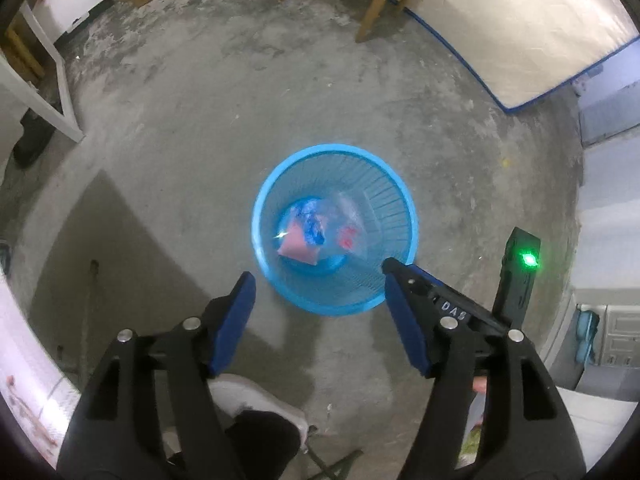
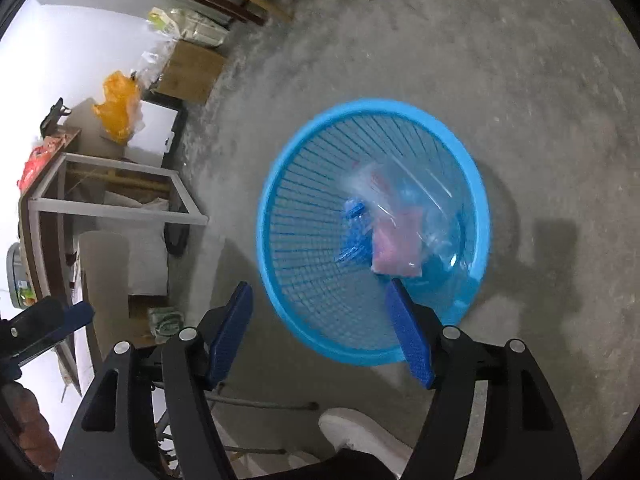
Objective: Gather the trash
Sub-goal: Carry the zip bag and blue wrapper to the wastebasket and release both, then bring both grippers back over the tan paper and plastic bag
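Note:
A blue slatted trash basket (image 1: 280,280) stands on the concrete floor; it also shows in the right wrist view (image 2: 304,208). Inside lie a pink packet (image 1: 296,244), a crumpled blue wrapper (image 1: 310,220) and a clear plastic bag (image 1: 352,216); the same pink packet (image 2: 396,248), blue wrapper (image 2: 354,236) and clear bag (image 2: 400,188) show in the right wrist view. My left gripper (image 1: 318,276) is open and empty above the basket's near rim. My right gripper (image 2: 320,286) is open and empty over the basket. The right gripper's body with a green light (image 1: 520,276) shows at right in the left wrist view.
A white mattress with blue edging (image 1: 512,20) leans at the far right. Wooden legs (image 1: 376,8) stand beyond the basket. A white-framed table (image 2: 116,204), a cardboard box (image 2: 192,72) and an orange bag (image 2: 116,112) sit at left. My white shoe (image 2: 360,428) is below.

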`<state>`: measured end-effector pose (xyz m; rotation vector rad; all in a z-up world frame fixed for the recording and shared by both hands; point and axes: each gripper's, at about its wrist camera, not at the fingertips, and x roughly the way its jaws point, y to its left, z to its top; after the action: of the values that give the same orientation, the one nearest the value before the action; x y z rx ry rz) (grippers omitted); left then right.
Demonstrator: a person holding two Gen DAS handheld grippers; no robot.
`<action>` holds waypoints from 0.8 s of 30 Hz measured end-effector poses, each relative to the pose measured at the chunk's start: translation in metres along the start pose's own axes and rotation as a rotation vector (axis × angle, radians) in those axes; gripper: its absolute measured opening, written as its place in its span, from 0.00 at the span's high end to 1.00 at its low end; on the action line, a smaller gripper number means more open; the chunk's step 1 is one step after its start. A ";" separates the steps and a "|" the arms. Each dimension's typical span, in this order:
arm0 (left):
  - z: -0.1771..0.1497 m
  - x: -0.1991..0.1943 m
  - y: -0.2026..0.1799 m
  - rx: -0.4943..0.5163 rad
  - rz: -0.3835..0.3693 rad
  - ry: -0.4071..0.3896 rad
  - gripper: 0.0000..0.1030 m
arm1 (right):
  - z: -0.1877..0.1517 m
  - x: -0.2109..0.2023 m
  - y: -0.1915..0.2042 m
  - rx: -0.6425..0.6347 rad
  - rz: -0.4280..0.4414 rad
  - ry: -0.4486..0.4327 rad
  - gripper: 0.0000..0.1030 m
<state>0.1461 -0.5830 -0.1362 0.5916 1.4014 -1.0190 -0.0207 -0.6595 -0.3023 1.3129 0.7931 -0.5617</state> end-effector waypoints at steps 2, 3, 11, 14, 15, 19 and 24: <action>-0.005 -0.014 0.006 0.024 0.031 -0.021 0.39 | -0.006 -0.003 -0.002 -0.007 0.001 0.000 0.35; -0.005 -0.021 0.010 0.031 0.042 -0.029 0.39 | -0.007 -0.005 -0.003 -0.010 0.004 0.000 0.35; -0.043 -0.123 0.042 0.064 0.079 -0.139 0.37 | -0.037 -0.053 0.006 -0.071 0.050 -0.025 0.35; -0.073 -0.168 0.058 0.079 0.099 -0.179 0.32 | -0.053 -0.082 0.022 -0.130 0.082 -0.041 0.31; -0.086 -0.182 0.065 0.078 0.104 -0.194 0.31 | -0.058 -0.090 0.028 -0.146 0.089 -0.046 0.30; -0.134 -0.234 0.096 0.037 0.115 -0.253 0.27 | -0.084 -0.124 0.067 -0.265 0.128 -0.055 0.25; -0.198 -0.289 0.136 -0.040 0.121 -0.341 0.25 | -0.122 -0.151 0.136 -0.454 0.213 -0.032 0.18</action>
<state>0.1964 -0.2847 0.0865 0.4428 1.0711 -0.9425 -0.0353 -0.5251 -0.1074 0.9498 0.6932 -0.2135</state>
